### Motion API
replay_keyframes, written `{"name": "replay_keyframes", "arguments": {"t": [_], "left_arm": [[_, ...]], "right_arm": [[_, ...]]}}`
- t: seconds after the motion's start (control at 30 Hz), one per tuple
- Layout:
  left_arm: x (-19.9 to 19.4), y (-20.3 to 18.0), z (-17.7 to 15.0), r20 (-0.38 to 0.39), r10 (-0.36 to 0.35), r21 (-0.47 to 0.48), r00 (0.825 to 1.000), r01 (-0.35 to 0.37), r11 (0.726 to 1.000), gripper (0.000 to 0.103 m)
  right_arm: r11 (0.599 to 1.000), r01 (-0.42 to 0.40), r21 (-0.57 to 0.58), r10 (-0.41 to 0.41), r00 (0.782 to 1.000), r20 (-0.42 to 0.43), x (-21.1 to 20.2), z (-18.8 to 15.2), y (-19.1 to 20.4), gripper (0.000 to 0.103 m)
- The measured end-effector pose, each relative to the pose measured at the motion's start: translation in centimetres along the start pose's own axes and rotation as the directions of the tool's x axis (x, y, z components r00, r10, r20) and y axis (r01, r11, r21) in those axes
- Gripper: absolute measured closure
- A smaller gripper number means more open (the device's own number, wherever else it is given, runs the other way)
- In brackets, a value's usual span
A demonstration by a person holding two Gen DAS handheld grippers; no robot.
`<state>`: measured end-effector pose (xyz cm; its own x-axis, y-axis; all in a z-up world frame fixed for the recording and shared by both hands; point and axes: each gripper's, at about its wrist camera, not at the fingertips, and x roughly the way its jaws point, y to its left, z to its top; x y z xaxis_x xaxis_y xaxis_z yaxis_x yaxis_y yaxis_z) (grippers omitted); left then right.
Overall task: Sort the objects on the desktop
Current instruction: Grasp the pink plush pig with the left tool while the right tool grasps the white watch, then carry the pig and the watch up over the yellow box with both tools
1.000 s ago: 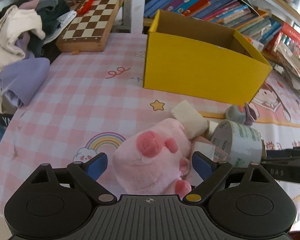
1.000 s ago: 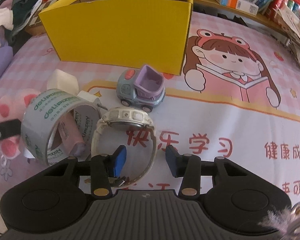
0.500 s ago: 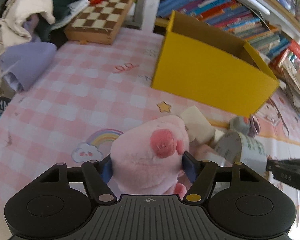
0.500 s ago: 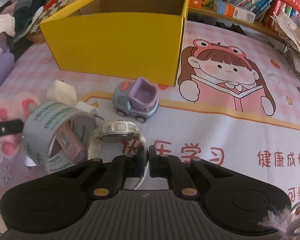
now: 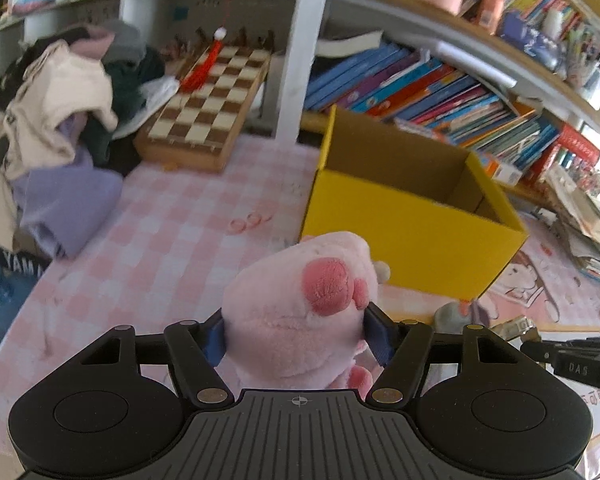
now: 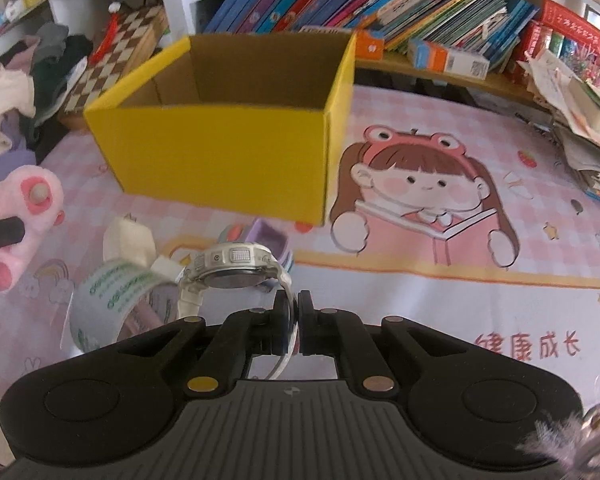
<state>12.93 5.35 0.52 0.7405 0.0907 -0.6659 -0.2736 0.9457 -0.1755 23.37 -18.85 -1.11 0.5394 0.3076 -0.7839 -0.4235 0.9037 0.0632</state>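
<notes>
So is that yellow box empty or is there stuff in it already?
Seemingly empty: the yellow box stands open-topped, showing bare brown walls; its floor is mostly hidden.

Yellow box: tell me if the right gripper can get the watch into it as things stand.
Probably yes: the right gripper is shut on the watch strap, and the yellow box stands open-topped straight ahead with nothing between.

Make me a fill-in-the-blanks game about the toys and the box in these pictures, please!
1. The left gripper squeezes a fluffy ____ plush toy.
2. The right gripper pinches the strap of a white ____.
3. The open cardboard box is ____ on the outside.
4. The roll of tape lies on the table, to the ____ of the right gripper in its view.

Missing words: pink; watch; yellow; left
</notes>
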Motion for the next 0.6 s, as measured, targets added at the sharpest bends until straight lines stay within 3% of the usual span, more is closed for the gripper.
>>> {"name": "replay_keyframes", "arguments": {"t": [0.37, 0.6], "left_arm": [[-0.1, -3.1, 1.8, 0.024, -0.061, 0.128, 0.998, 0.057, 0.990, 0.036], [-0.1, -4.7, 4.6, 0.078, -0.088, 0.200, 0.993, 0.071, 0.977, 0.036]], "right_arm": [[0.999, -0.021, -0.050, 0.024, 0.998, 0.060, -2.4, 2.6, -1.9, 0.098], [0.995, -0.037, -0.095, 0.048, 0.992, 0.120, -3.6, 5.6, -2.2, 0.098]]}}
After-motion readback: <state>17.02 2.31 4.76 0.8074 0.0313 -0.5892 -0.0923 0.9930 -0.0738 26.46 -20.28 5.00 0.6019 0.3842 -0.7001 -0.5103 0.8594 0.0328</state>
